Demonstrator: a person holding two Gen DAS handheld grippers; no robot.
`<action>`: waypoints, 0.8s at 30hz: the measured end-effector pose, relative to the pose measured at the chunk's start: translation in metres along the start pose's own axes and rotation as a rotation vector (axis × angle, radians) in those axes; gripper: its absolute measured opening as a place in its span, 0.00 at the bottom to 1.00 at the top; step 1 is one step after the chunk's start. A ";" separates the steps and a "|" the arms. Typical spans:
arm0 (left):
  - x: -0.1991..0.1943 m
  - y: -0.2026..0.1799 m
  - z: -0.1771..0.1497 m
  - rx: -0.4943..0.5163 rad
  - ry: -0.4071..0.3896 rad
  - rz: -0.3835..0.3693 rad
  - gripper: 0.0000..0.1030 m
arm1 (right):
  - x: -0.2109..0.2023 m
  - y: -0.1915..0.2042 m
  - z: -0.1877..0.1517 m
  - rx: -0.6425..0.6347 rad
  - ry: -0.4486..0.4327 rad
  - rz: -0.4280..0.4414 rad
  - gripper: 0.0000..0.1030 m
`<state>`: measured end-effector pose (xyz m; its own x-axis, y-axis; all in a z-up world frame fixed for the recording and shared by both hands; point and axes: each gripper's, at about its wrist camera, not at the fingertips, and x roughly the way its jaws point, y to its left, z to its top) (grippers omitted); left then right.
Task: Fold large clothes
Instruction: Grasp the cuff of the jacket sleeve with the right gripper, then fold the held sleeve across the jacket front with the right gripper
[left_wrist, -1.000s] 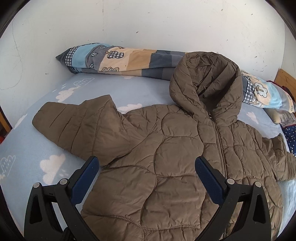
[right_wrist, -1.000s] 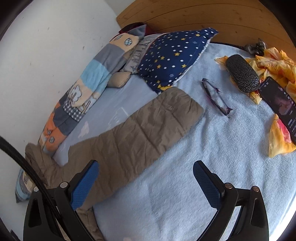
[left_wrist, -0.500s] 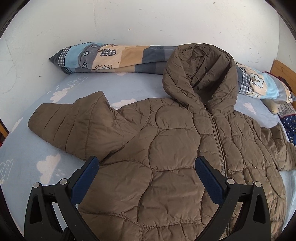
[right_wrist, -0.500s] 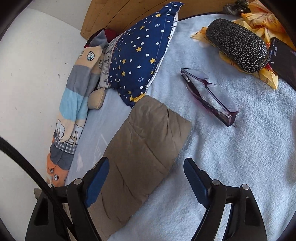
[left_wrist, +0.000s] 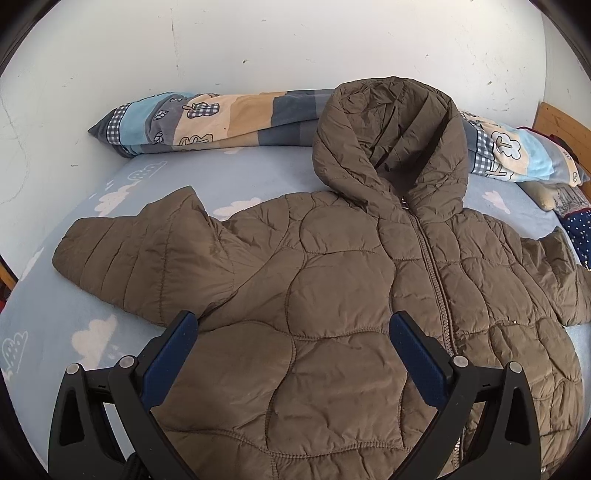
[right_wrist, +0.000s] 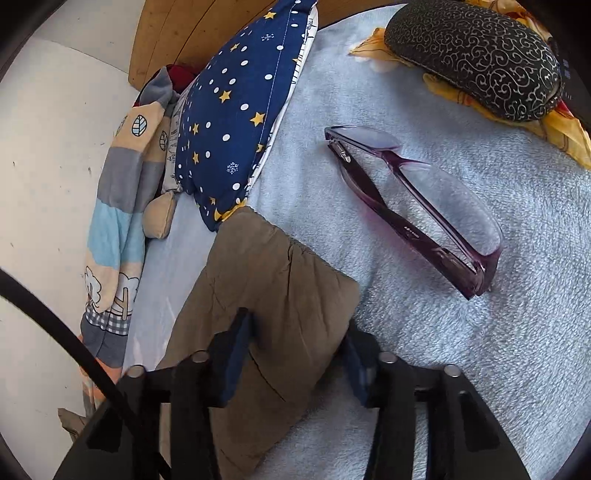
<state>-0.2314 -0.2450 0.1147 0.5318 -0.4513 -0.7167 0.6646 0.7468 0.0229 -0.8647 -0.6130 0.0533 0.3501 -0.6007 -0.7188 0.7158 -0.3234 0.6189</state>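
Observation:
An olive quilted hooded jacket (left_wrist: 332, 295) lies front up and zipped on the blue bed, hood toward the wall, its left sleeve (left_wrist: 140, 258) spread to the side. My left gripper (left_wrist: 291, 328) is open and hovers over the jacket's lower front. In the right wrist view the jacket's other sleeve (right_wrist: 273, 295) lies flat, its cuff near a star pillow. My right gripper (right_wrist: 295, 336) is low over that cuff, one finger (right_wrist: 236, 350) on each side, jaws narrowed but apart around the sleeve.
A patchwork bolster (left_wrist: 221, 122) lies along the white wall behind the hood. By the right gripper lie a navy star pillow (right_wrist: 236, 122), purple glasses (right_wrist: 417, 210), a patterned glasses case (right_wrist: 472, 55) on yellow cloth, and the wooden headboard (right_wrist: 207, 33).
My right gripper has moved down and forward onto the sleeve cuff and its jaws have narrowed around it. The left gripper has shifted slightly over the jacket and stays open.

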 end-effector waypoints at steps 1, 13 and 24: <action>-0.001 0.000 0.000 -0.002 0.000 -0.003 1.00 | 0.000 -0.002 0.000 0.004 0.000 0.032 0.34; -0.014 0.004 0.002 -0.022 -0.029 -0.019 1.00 | -0.098 0.071 0.003 -0.078 -0.214 0.149 0.18; -0.025 0.017 0.007 -0.061 -0.048 -0.042 1.00 | -0.225 0.215 -0.058 -0.481 -0.320 0.315 0.18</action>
<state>-0.2300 -0.2245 0.1381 0.5293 -0.5049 -0.6819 0.6544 0.7544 -0.0506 -0.7546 -0.5045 0.3298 0.4427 -0.8253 -0.3507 0.8248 0.2213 0.5204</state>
